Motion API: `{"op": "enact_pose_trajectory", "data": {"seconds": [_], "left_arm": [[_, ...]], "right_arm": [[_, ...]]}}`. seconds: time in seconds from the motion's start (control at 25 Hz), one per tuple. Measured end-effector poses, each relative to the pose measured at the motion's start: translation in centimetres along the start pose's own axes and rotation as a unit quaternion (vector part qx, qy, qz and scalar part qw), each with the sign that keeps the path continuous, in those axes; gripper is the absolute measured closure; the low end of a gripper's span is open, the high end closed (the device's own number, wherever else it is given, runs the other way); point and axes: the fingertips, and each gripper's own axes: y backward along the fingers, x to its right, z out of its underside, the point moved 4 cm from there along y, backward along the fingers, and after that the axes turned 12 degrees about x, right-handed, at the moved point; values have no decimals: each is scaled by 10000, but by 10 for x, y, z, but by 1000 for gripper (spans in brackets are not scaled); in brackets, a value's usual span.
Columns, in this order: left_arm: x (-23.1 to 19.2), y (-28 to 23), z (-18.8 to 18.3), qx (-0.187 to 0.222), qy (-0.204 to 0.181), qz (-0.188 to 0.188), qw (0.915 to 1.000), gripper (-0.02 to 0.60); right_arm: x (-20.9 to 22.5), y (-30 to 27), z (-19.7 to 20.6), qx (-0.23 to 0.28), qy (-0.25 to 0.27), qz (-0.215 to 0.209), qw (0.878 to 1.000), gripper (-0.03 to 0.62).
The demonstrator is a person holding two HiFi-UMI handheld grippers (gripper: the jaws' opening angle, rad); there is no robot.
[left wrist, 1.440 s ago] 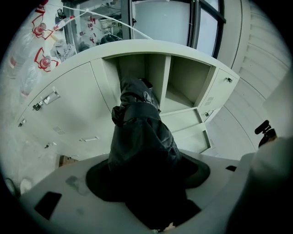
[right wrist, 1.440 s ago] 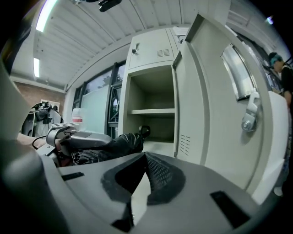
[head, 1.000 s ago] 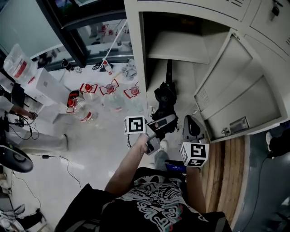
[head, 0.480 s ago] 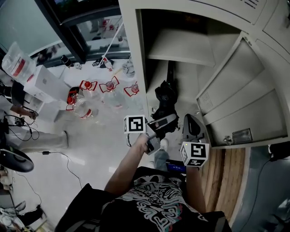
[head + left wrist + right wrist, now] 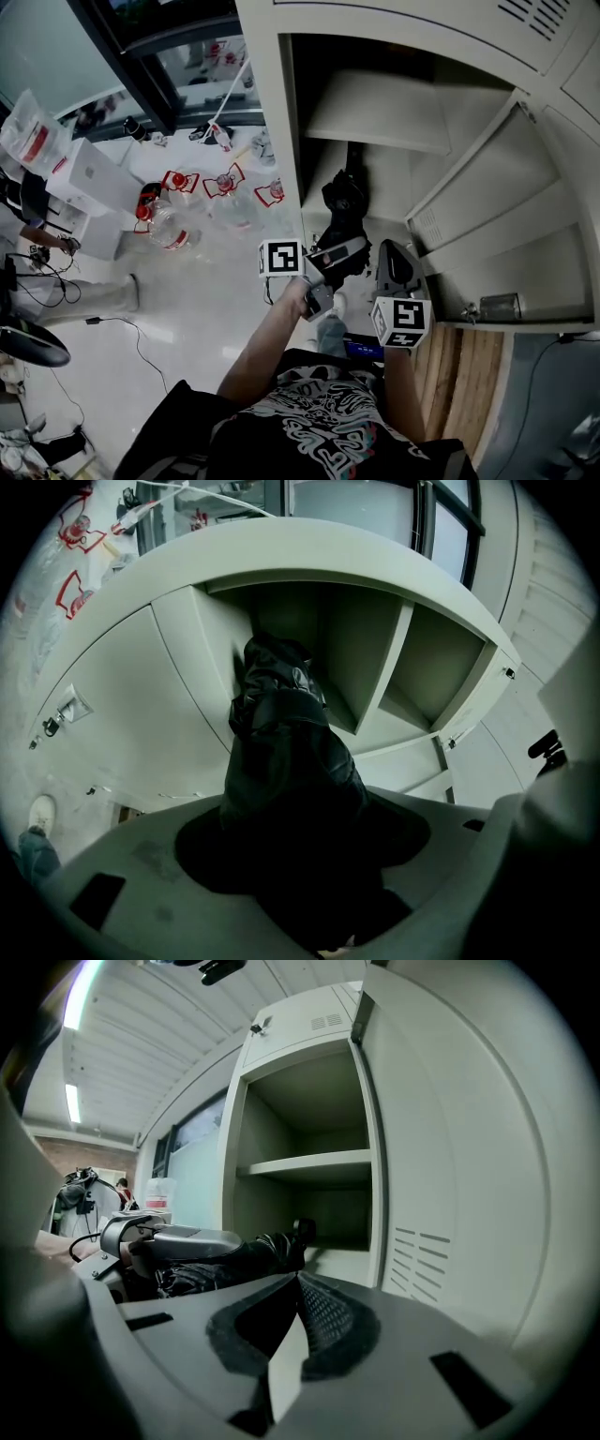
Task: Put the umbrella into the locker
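Nearest us, our left gripper [image 5: 336, 251] is clamped on the black folded umbrella [image 5: 342, 202]. Its far end pokes toward twelve o'clock into the open locker [image 5: 375, 103], beneath the shelf [image 5: 375, 117]; letting go is what's left, we judge. Our right gripper [image 5: 394, 267], at three o'clock, is closed on nothing. Only its view shows the umbrella lying level; only the head view shows the door [image 5: 487, 225] swung wide.

Right gripper [image 5: 298, 1286]: jaws together, nothing between them. Ahead stands the open locker [image 5: 246, 1129], with one shelf [image 5: 309, 1166] across it. Its door [image 5: 459, 1185] is swung out on the right, with vent slits [image 5: 417, 1258] low down. At left, the left gripper [image 5: 173, 1239] clamps a black folded umbrella [image 5: 242, 1258], lying level. The umbrella's far end shows against the compartment below the shelf. Strip lights [image 5: 72, 1101] on the ceiling.
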Motion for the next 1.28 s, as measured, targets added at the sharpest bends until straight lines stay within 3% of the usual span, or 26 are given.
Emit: {"op": "enact_pose_trajectory", "data": {"seconds": [0.6,1.12,1.28], "left_arm": [[-22,-28,-35,179,307,-305,9989,281],[-27,-39,-43,220,426,-6,9988,278],[-35,-34,-41,244,311,-291,9988,233]], "right_arm": [[9,-31,2,-85,-23,-11,10000,592],[5,-38,8,-134,-111,-204,9996,592],[3,-36,5,-56,-150,-211,9996,592]]}}
